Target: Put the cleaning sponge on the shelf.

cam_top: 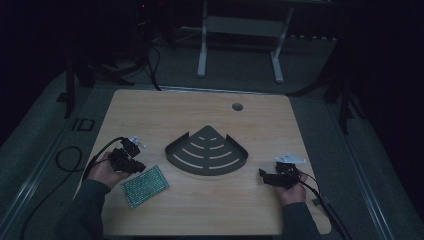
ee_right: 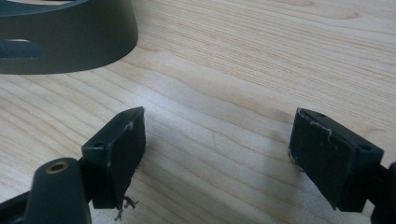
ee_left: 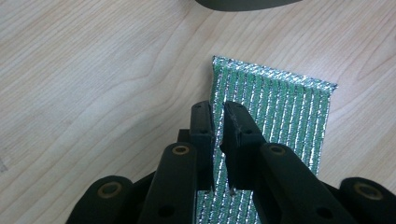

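Resting flat on the wooden counter (cam_top: 200,210), the green and silver scouring pad (cam_top: 145,186) lay near the front left area, just in front of and to the left of the dark grey quarter-round corner shelf (cam_top: 207,151). The shelf sat at the counter's middle, slotted floor upward, curved rim facing the person.

Left gripper (cam_top: 128,159): held in the person's left hand (cam_top: 106,172), positioned at the near-left edge of the pad. In the left gripper view, the left gripper (ee_left: 218,122) pointed down over the scouring pad (ee_left: 275,112), with the pad's left long edge running up between the two fingers (ee_left: 201,126). The fingers stood almost together, with a narrow gap left between them. Whether the pads pressed on the pad's edge could not be told from the pictures. A curved part of the corner shelf (ee_left: 238,3) showed at the top of that view.

Right gripper (cam_top: 272,176): held in the person's right hand (cam_top: 292,189) at the front right of the counter, well apart from the pad and just right of the shelf's rim. In the right gripper view, the right gripper (ee_right: 217,135) had its fingers (ee_right: 122,149) spread wide with bare counter (ee_right: 261,56) between them; nothing was held. The wall of the corner shelf (ee_right: 70,42) appeared at the upper left of that view.

A round grommet hole (cam_top: 237,106) was set in the counter beyond the shelf.
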Motion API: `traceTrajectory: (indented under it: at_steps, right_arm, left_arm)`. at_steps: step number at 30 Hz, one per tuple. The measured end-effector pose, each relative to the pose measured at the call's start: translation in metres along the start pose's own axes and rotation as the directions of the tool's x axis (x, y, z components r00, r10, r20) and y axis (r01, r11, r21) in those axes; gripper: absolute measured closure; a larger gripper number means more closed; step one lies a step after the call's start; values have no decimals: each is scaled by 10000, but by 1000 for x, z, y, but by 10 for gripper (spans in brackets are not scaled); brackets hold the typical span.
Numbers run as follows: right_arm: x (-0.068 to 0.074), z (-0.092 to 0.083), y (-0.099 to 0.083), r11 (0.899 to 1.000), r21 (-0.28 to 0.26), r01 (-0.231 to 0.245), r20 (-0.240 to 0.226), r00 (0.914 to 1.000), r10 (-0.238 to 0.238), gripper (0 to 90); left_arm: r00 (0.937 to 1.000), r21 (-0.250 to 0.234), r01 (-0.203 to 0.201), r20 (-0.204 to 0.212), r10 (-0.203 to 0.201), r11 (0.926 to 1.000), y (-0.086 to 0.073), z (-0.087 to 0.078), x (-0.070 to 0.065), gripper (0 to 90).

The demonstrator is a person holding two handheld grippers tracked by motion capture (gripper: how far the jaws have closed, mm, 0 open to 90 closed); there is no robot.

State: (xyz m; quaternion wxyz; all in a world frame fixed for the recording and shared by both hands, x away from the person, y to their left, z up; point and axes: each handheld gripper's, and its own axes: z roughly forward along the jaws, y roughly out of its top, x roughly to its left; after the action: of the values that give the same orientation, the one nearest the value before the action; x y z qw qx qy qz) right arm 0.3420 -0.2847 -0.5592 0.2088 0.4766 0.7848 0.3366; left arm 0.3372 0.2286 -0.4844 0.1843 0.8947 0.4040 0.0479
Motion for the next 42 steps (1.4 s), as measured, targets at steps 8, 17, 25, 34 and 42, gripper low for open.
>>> traceTrajectory:
  at_steps: [8,17,25,34,42]
  right_arm:
    - [0,0,0,10000,-1,-1,1,10000,1,183]
    - [0,0,0,10000,1,-2,-1,10000,2,183]
    - [0,0,0,10000,3,-4,0,10000,4,183]
    - [0,0,0,10000,3,-5,0,10000,5,183]
    - [0,0,0,10000,-2,-10,0,10000,10,183]
  left_arm:
    - [9994,404,-277,224,268,9988,4,1,2,822]
    - [9981,832,-467,445,431,9954,3,10,5,821]
    - [9972,1144,-548,576,485,9919,6,17,7,821]
    - [9970,1258,-540,620,464,9906,7,19,7,819]
    - [9977,1315,-434,571,361,9904,5,21,8,811]
